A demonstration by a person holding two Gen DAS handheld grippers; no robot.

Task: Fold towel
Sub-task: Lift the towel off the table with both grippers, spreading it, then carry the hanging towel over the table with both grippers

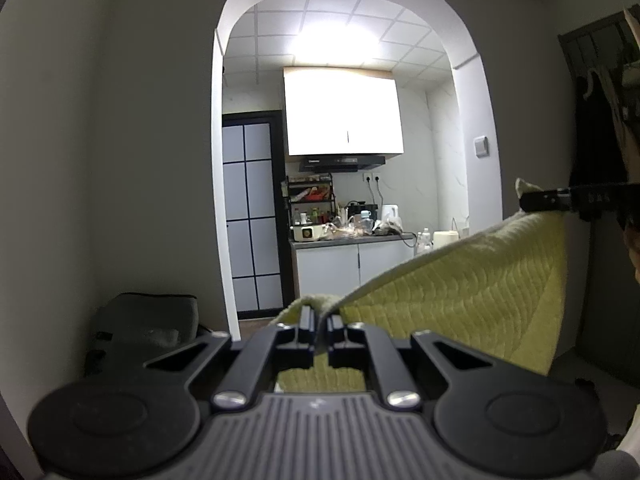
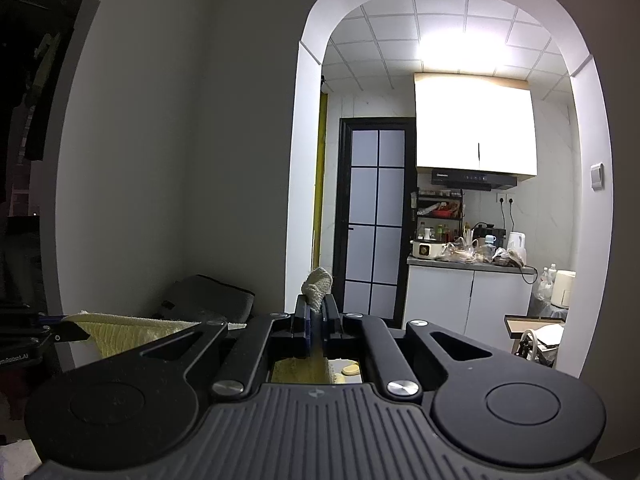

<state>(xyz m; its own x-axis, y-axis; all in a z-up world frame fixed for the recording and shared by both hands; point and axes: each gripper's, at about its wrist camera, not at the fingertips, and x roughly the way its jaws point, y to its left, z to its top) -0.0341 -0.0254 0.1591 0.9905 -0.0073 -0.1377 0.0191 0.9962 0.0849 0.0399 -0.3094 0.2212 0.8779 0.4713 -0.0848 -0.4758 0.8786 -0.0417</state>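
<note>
Yellow-green quilted cotton towel [image 1: 472,280] hangs in the air, stretched between two claws. Left claw [image 1: 319,322] pinches one corner at lower centre; right claw [image 2: 316,312] pinches the other. Its top edge, seemingly the long axis, runs across between them, sloping up toward frame right. No fold looks made yet; all remains.

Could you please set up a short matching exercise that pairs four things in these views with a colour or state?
Things:
1. towel
2. left gripper
3. wall cabinet
4. glass-panelled door

Colours or states:
A. black-framed
B. yellow-green, held up in the air
C. white, brightly lit
D. shut on a towel corner

Pairs: 1-B, 2-D, 3-C, 4-A
</note>
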